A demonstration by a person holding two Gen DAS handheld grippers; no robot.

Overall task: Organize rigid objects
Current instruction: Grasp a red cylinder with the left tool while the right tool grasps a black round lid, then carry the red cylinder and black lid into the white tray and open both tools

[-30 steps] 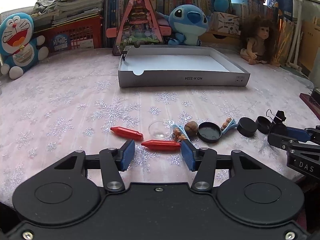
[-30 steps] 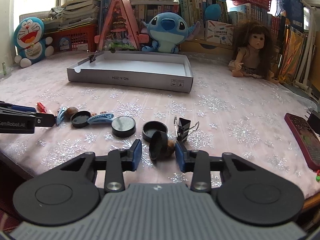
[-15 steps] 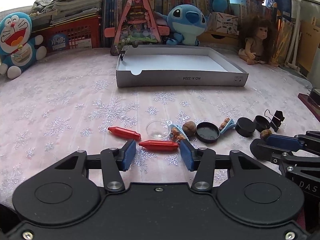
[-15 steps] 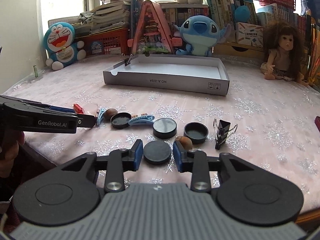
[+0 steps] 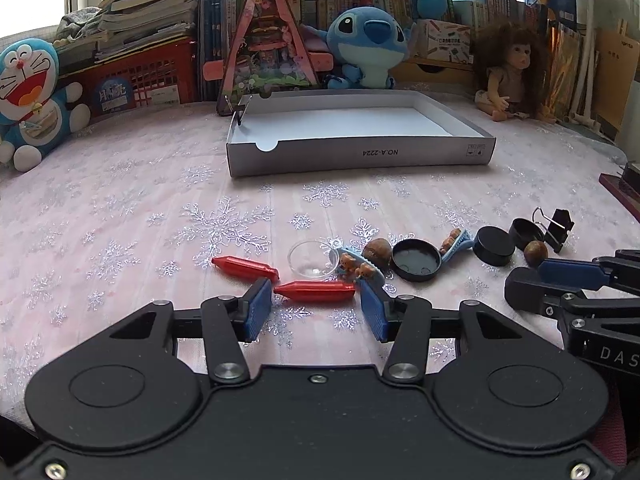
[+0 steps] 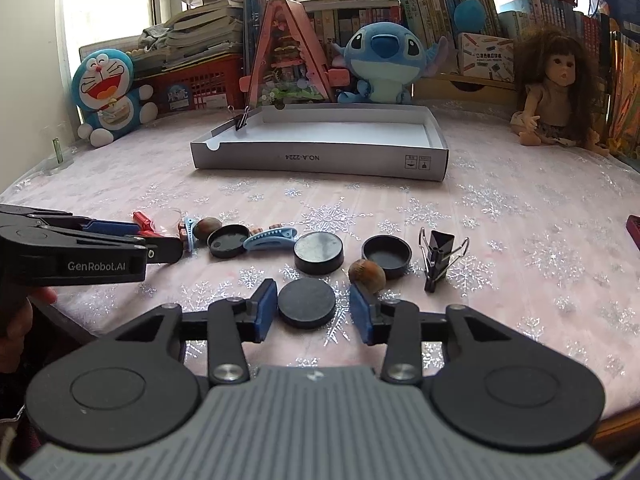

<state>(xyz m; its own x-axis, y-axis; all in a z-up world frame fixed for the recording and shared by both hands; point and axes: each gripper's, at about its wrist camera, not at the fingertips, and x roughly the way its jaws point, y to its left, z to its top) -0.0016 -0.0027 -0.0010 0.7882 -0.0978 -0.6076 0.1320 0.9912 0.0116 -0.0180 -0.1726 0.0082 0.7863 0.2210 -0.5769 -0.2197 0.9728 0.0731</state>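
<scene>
Now the right claw [image 6: 313, 310] stood open, jaws just widened, the black disc [image 6: 307, 302] lying flat between them on the tabletop [image 6: 520, 216]; close squarely on its rim, clear of the nut [image 6: 367, 276] beside the right jaw.

Box [image 5: 360, 156] front wall reads "NO.A-2224" upside down; left claw [image 6: 168, 248] body reads "GenRobot.AI"; right claw [image 5: 560, 280] body shows "DAS", cut off by the frame edge.

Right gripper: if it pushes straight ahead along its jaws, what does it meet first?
Most likely the flat black disc, lying on the tablecloth between the open jaws of the right gripper, which have just been opening. The pads are clear of it. The walnut sits just off the right fingertip; depth is uncertain.
</scene>
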